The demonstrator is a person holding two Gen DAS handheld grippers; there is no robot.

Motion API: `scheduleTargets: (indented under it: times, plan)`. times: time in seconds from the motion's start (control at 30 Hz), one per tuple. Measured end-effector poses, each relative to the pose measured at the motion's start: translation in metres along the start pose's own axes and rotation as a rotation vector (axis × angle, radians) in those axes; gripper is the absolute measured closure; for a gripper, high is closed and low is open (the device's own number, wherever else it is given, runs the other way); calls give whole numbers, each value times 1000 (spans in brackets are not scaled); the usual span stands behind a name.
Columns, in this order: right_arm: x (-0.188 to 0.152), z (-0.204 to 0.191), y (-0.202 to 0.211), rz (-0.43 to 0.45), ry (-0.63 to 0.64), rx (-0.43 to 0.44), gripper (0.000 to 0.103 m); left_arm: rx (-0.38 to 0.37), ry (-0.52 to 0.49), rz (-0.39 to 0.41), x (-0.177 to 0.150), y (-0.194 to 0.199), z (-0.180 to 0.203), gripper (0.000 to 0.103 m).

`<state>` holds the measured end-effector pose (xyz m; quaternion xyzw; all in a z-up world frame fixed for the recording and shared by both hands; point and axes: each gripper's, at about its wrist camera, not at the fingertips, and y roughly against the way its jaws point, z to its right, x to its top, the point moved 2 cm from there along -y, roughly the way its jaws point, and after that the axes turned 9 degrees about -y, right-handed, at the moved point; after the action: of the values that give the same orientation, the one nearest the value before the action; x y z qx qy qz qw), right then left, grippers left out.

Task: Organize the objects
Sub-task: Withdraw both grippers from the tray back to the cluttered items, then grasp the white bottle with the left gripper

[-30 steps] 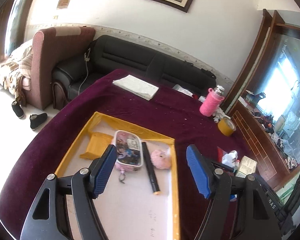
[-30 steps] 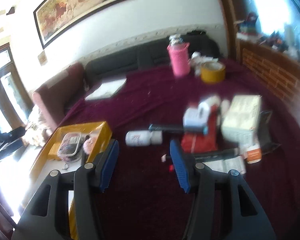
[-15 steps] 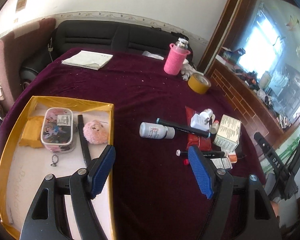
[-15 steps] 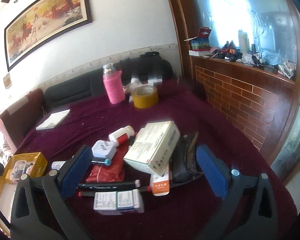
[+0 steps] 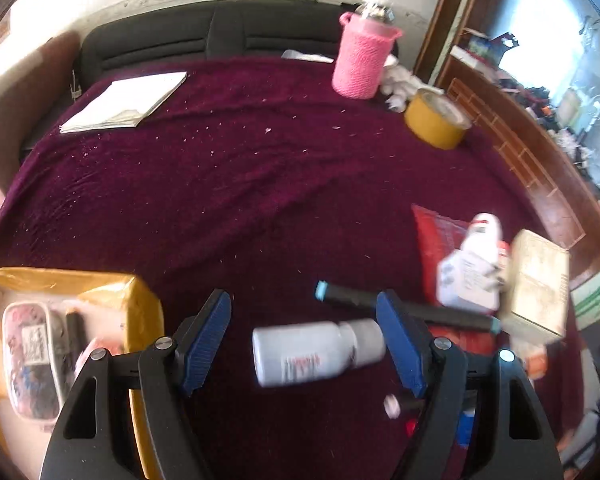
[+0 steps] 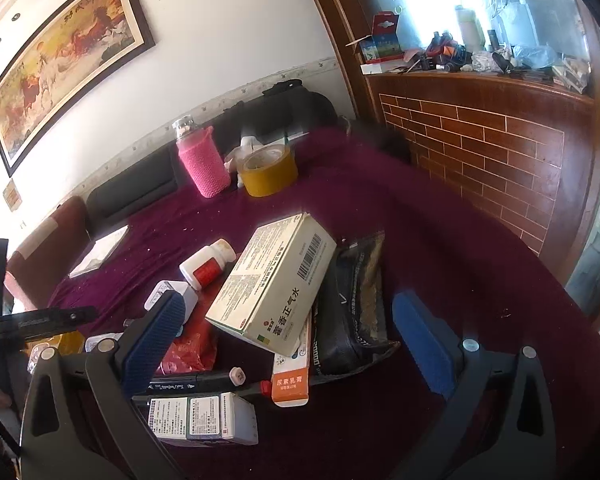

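Maroon cloth covered the tabletop (image 5: 228, 184). The left gripper (image 5: 304, 340) had jaws apart around a white bottle (image 5: 316, 354), not gripping. The right gripper (image 6: 284, 336), jaws just opened wide, straddled a tilted box (image 6: 272, 280). Risk: the round bottle could roll; the leaning box could slide off the pile.
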<state>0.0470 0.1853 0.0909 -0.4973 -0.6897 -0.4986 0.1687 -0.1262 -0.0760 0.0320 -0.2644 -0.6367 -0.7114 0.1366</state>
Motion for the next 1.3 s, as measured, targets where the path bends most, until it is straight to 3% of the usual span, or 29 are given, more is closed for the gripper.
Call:
scheduleTargets:
  times: [0.07,0.13,0.23,0.37,0.43,0.5,0.67,0.7,0.73,0.77,0.8,0.83,0.97,1.13,1.3]
  plan:
    - [0,4,0,-4,-18,-2,0,-46,15,-87,-4,-23,1,34]
    - [1,8,1,3,-33,-18,0,-144,46,-110,-18,-27,5,34]
    - [2,13,-1,-5,-51,-30,0,-299,-36,-168,-39,-17,26,34]
    - [-1,13,-7,-40,-50,-34,0,-338,-132,-140,-62,11,43,34]
    - [-2,11,-6,-38,-39,-36,0,-340,-137,-102,-68,22,43,34]
    - [-3,9,-6,-39,-29,-41,0,-320,-208,-69,-73,28,50,33]
    - [-5,8,-9,-53,-17,-55,0,-153,-407,-87,-73,10,75,33]
    - [-5,7,-8,-49,-14,-55,0,-135,-433,-81,-73,7,79,33]
    - [-6,7,-7,-45,-8,-57,0,-148,-438,-71,-69,7,80,40]
    - [-5,6,-8,-44,-2,-60,0,-157,-430,-73,-66,7,81,61]
    - [-5,5,-8,-47,3,-62,0,-152,-423,-85,-65,7,83,71]
    - [-6,4,-10,-51,8,-65,0,-151,-421,-91,-65,8,83,74]
    - [-8,4,-15,-78,16,-69,0,-129,-396,-54,-70,16,91,74]
    - [-9,6,-18,-89,16,-83,0,-181,-294,43,-82,59,83,74]
    - [-11,2,-16,-84,33,-93,0,-286,-166,165,-103,114,53,74]
